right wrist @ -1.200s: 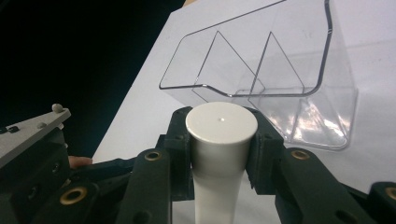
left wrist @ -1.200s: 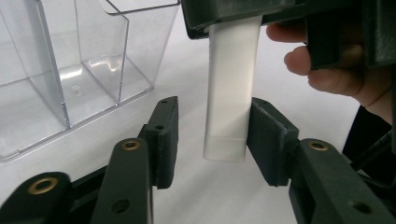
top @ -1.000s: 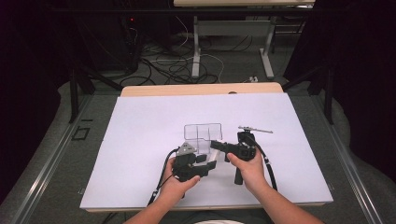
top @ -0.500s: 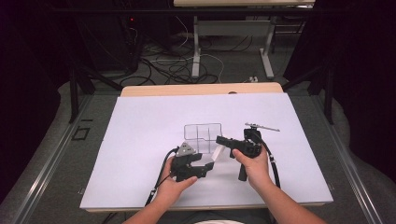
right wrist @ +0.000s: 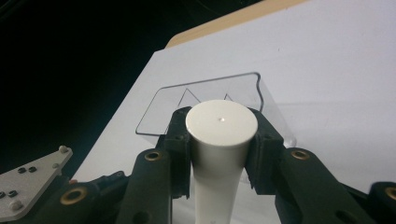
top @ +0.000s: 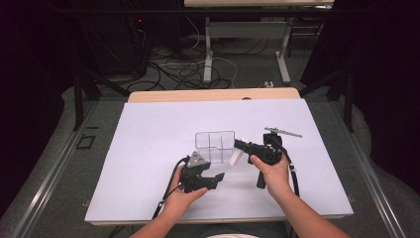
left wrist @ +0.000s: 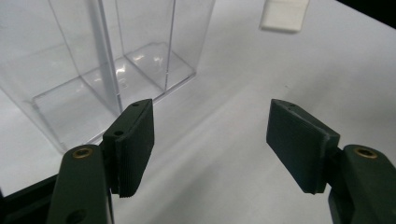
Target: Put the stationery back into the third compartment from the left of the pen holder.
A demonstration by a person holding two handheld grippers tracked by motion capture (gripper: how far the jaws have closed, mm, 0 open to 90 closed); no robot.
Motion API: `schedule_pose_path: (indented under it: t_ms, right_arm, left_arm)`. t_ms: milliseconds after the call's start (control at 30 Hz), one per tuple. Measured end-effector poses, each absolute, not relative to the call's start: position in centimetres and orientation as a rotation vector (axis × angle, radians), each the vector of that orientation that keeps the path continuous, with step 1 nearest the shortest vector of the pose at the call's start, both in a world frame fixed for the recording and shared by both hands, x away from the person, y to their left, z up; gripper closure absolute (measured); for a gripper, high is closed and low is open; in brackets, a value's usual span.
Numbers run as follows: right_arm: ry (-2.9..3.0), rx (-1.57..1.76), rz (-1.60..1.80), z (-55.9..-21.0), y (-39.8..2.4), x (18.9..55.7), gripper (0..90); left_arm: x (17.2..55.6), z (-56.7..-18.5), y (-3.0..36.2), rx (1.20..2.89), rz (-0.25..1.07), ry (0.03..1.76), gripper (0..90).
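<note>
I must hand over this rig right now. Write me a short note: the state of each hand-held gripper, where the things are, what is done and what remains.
Right hand-held gripper: shut on the white cylinder, held beside the clear divided box, above the table.
Left hand-held gripper: open, holding nothing, low over the white table sheet near the box.
Clear divided box: upright on the sheet; its compartments look empty.
Done: cylinder picked up.
Left: probably place the cylinder into a compartment; the left gripper may need to steady the box.

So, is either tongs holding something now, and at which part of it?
The right tongs grip a white cylinder just below its flat top end. The left tongs are open and hold nothing.
</note>
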State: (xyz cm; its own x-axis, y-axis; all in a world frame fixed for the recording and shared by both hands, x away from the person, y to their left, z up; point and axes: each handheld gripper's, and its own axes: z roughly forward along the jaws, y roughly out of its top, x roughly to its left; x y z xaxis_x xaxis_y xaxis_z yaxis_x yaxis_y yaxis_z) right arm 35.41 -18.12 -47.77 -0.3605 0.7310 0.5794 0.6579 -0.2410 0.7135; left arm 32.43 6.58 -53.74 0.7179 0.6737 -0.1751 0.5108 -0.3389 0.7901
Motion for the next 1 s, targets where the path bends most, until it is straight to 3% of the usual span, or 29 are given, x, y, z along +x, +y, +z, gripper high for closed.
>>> schedule_pose_path:
  t_ms: [200, 567, 1000]
  right_arm:
    - [1.890, 1.596, 1.620, -46.8, -17.7, 35.7, 66.4]
    - [1.892, 1.455, 1.516, -45.3, -17.1, 37.3, 66.4]
    - [1.890, 1.367, 1.448, -44.7, -15.6, 38.8, 66.4]
  left_arm:
    - [32.6, -53.9, 6.9, 2.008, 0.225, 0.948, 30.2]
    - [33.1, -54.2, 7.5, 2.019, 0.269, 1.003, 17.7]
    - [33.2, -54.3, 7.7, 2.031, 0.251, 1.039, 15.5]
